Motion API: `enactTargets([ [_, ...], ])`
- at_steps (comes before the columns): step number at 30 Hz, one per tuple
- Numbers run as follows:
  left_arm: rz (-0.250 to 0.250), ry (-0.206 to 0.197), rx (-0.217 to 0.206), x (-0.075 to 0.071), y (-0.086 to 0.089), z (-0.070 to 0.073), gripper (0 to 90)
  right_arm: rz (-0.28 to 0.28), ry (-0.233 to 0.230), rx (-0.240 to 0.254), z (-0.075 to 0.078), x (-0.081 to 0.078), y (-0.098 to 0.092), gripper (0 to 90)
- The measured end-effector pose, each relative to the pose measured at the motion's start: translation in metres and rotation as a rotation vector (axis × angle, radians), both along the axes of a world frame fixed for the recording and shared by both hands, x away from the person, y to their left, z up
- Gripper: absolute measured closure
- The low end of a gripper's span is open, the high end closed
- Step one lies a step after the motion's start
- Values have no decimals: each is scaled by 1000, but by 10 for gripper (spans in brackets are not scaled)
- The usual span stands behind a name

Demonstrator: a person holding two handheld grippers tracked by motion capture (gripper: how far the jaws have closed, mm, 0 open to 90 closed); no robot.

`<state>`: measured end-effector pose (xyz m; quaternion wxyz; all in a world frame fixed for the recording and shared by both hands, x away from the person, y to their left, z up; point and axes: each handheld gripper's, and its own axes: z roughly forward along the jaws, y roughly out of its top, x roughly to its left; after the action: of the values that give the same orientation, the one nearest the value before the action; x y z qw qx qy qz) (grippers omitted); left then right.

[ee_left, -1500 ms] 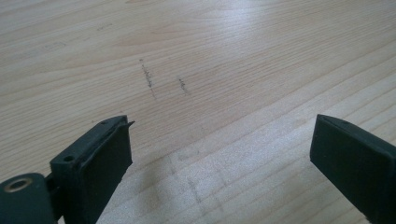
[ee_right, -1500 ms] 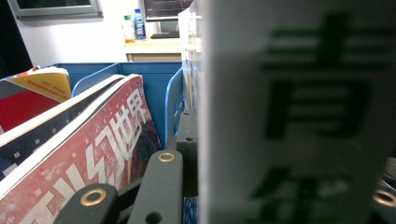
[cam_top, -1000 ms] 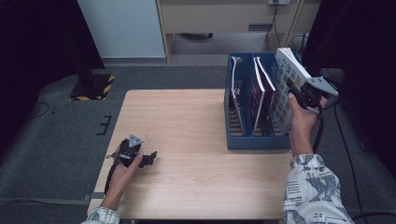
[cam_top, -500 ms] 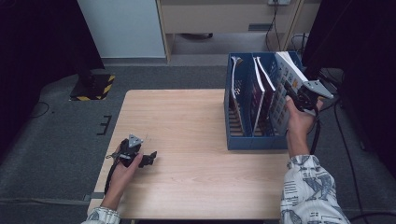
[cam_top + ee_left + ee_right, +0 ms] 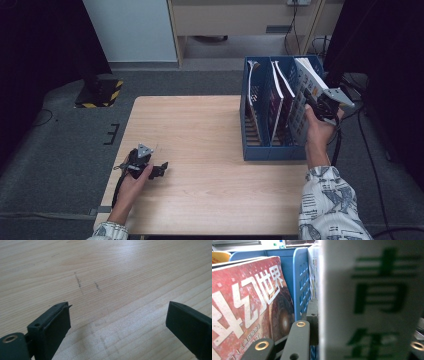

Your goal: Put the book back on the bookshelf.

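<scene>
**Magazine tilts toward the rack's right slot**

Compared with a second ago, our right gripper (image 5: 320, 106), pinching the white magazine (image 5: 306, 82) with green Chinese characters, has leaned it further over the blue file rack (image 5: 272, 152); insertion seems near. Its neighbour reads "幻世界". Our left gripper (image 5: 159, 168) rests spread on the table (image 5: 200, 130).

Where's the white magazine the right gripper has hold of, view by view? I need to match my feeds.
High view: white magazine stands in the rightmost slot, upper right, right gripper clamped on it.
Left gripper view: bare tabletop, no magazine.
Right gripper view: it covers the right half, green lettering.
Shared landmark: blue file rack.
</scene>
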<state>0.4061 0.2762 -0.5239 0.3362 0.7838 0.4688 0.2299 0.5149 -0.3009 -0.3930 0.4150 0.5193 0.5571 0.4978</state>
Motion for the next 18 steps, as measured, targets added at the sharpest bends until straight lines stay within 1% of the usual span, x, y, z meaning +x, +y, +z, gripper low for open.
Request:
enactTargets([
  [5, -4, 2, 2, 0, -1, 0, 54, -6, 0, 9, -4, 1, -1, 737],
  [12, -4, 0, 1, 0, -1, 0, 54, 5, 9, 10, -7, 2, -1, 737],
  [18, -3, -2, 1, 0, -1, 0, 54, 11, 8, 13, -8, 2, 0, 736],
])
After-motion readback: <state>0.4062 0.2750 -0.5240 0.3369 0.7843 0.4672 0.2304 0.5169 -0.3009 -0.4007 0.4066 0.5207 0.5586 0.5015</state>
